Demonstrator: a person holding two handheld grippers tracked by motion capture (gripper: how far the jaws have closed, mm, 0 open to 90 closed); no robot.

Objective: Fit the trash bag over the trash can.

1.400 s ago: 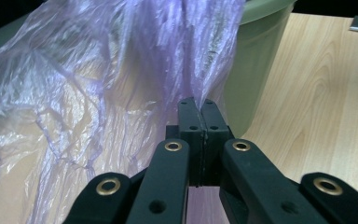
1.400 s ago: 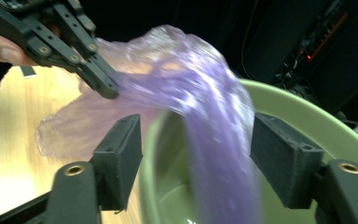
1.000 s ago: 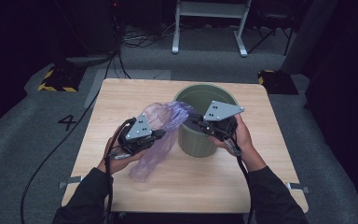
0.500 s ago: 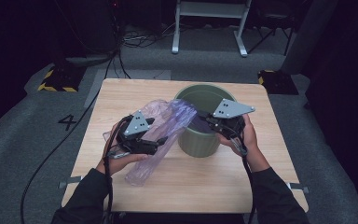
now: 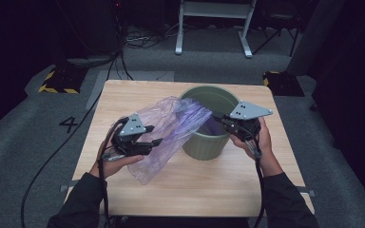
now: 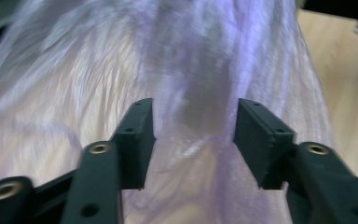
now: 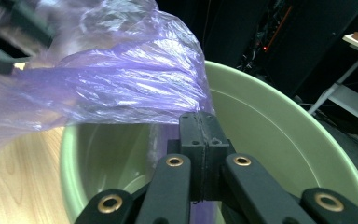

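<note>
A thin purple plastic bag (image 5: 171,124) stretches between my two grippers, one end hanging over the mouth of a green bin (image 5: 204,145) on the wooden table. My right gripper (image 5: 217,117) is shut on the bag's edge, just above the bin's near rim. In the right gripper view the closed jaws (image 7: 199,120) pinch the purple bag (image 7: 112,79) over the bin's inside (image 7: 270,121). My left gripper (image 5: 156,142), left of the bin, is open. In the left gripper view the bag (image 6: 191,70) lies in the gap of the left gripper (image 6: 193,135).
The wooden table (image 5: 209,190) has bare room in front of and behind the bin. Cables (image 5: 52,161) trail over the grey floor at the left, beside a "4" mark (image 5: 69,124). A white metal stand (image 5: 214,23) is beyond the table.
The two hands have drawn apart, the left toward the near left and the right further right, pulling the bag out longer across the bin's left side.
</note>
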